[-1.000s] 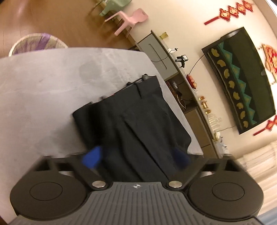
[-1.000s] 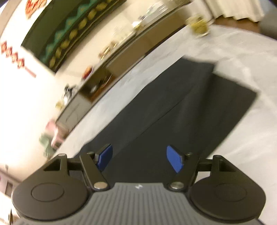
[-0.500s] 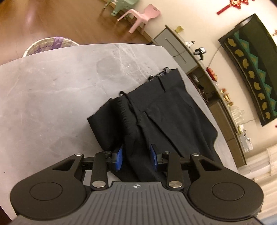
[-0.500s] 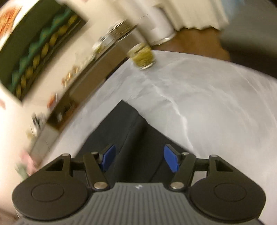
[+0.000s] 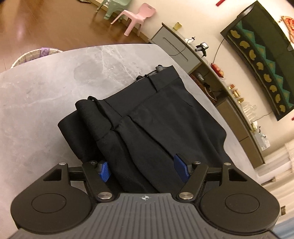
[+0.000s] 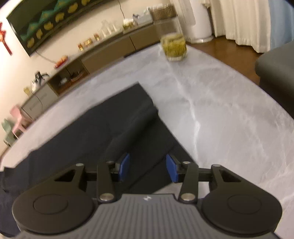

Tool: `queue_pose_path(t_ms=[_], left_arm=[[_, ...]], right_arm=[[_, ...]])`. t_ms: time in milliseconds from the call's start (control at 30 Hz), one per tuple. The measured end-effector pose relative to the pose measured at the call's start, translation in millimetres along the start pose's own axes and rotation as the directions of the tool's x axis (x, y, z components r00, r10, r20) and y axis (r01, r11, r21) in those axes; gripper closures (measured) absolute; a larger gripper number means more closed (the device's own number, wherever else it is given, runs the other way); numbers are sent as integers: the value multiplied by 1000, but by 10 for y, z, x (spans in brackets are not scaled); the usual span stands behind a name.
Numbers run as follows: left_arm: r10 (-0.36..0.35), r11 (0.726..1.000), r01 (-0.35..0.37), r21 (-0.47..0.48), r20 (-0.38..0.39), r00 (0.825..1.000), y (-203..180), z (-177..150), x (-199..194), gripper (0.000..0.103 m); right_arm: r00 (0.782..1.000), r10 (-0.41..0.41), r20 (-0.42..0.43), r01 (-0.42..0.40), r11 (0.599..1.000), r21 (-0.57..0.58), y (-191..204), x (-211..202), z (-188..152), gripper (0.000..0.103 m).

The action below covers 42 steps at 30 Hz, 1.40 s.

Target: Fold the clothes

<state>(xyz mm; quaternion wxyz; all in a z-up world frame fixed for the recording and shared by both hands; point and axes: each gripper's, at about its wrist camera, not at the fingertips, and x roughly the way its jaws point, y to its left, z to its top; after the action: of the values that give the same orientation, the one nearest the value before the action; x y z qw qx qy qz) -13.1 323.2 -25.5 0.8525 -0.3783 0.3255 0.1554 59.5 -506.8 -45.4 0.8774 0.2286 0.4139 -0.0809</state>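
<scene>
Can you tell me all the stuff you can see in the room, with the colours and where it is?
trousers: one, black, lying partly folded on the table
table: one, grey marble look, under the trousers
glass jar: one, clear with yellow-green contents, far edge of the table
basket: one, pale woven, on the floor beyond the table
small chairs: two, pink and green, by the wall
sideboard: one, grey and brown, along the wall
wall screen: one, dark with green and yellow shapes, above the sideboard
curtains: white, far corner
left gripper: black with blue pads, jaws opening over the trousers
right gripper: same colours, jaws closing around a trouser fold
</scene>
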Motion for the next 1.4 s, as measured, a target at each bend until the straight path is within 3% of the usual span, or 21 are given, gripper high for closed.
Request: queue_pose_path(t_ms=[100, 233, 267, 367, 433, 533, 667, 967, 1167, 1300, 1400], left_arm=[[9, 1000, -9, 8, 3, 1000, -10, 7, 18, 32], [-3, 1000, 3, 15, -2, 1000, 37, 14, 6, 31], [-7, 1000, 7, 16, -4, 1000, 50, 14, 0, 31], [-15, 1000, 15, 24, -9, 1000, 70, 13, -12, 31], [-17, 1000, 18, 24, -11, 1000, 78, 14, -19, 31], [-16, 1000, 16, 15, -11, 1000, 91, 15, -33, 31], [-15, 1000, 15, 4, -9, 1000, 106, 11, -51, 31], [-18, 1000, 18, 8, -13, 1000, 101, 7, -61, 31], [-2, 1000, 2, -8, 0, 1000, 115, 22, -71, 31], [6, 999, -5, -47, 40, 999, 131, 40, -129, 31], [-13, 997, 19, -69, 86, 996, 141, 59, -210, 30]], right_arm=[[999, -48, 2, 48, 999, -23, 91, 76, -15, 59], [999, -38, 27, 38, 999, 3, 158, 157, 21, 62], [998, -47, 34, 47, 999, 3, 175, 179, 29, 66], [992, -106, 62, 108, 994, -26, 246, 228, 23, 98], [989, -122, 80, 125, 992, -33, 267, 236, 2, 101], [992, -87, 95, 88, 996, -6, 239, 184, -22, 102], [992, 43, 121, -55, 993, 102, 134, -21, -57, 102], [993, -6, 121, -12, 988, 152, 70, -7, -66, 101], [986, -35, 163, 1, 979, 203, -4, -259, -112, 102], [991, -65, 115, 40, 976, 214, -59, -187, -157, 102], [988, -88, 127, 60, 975, 213, -18, -212, -160, 102]])
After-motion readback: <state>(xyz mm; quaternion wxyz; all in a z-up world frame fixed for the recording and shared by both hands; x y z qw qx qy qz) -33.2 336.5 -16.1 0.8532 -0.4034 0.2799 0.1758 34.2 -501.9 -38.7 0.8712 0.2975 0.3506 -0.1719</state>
